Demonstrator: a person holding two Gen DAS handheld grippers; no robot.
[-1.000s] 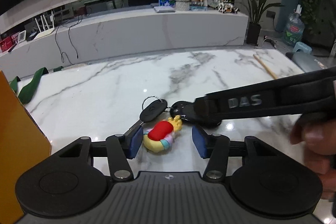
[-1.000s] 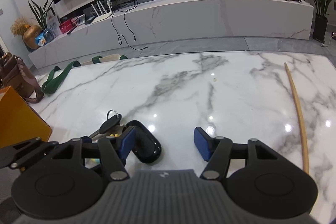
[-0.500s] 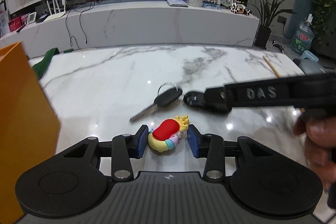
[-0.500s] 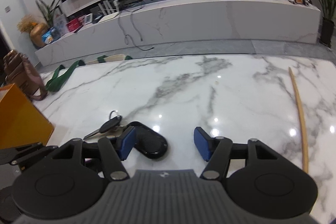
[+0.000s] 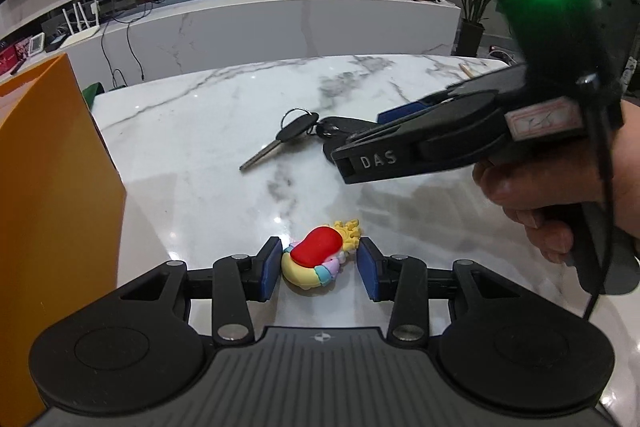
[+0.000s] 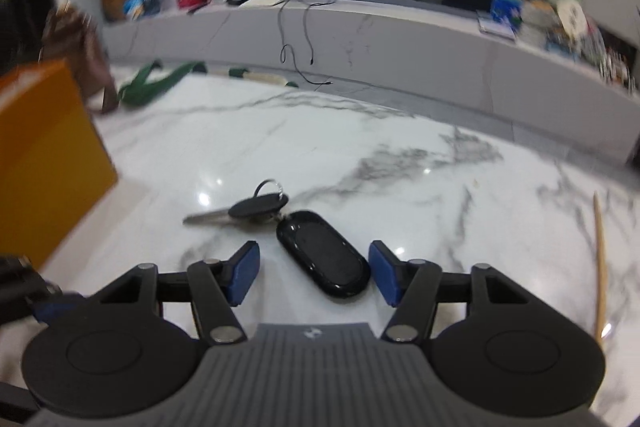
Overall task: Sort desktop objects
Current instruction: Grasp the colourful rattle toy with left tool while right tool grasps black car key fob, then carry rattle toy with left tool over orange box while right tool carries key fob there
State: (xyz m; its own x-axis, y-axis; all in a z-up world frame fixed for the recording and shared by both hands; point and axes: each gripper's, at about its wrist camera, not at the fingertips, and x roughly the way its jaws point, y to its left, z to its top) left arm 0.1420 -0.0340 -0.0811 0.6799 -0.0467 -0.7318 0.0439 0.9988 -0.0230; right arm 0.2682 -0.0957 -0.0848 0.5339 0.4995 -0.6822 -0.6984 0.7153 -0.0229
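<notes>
Two handheld grippers over a marble table (image 5: 192,131) – each straddling one small object.

Left gripper (image 5: 319,269), jaws spread, brackets a colourful charm (image 5: 318,259); right gripper (image 6: 314,273), also spread, brackets a black key fob (image 6: 322,253) – centre each before squeezing, so neither squirts sideways.

On the white marble desk (image 5: 208,131) lie one black-headed metal key (image 5: 280,141) on a ring, one glossy black oval key fob (image 6: 322,253) joined to it, and one colourful rubber charm with a red heart (image 5: 318,259) (nearer than the key). One orange box (image 5: 48,211) stands left of the key, and one thin wooden stick (image 6: 600,263) lies to its right.
</notes>
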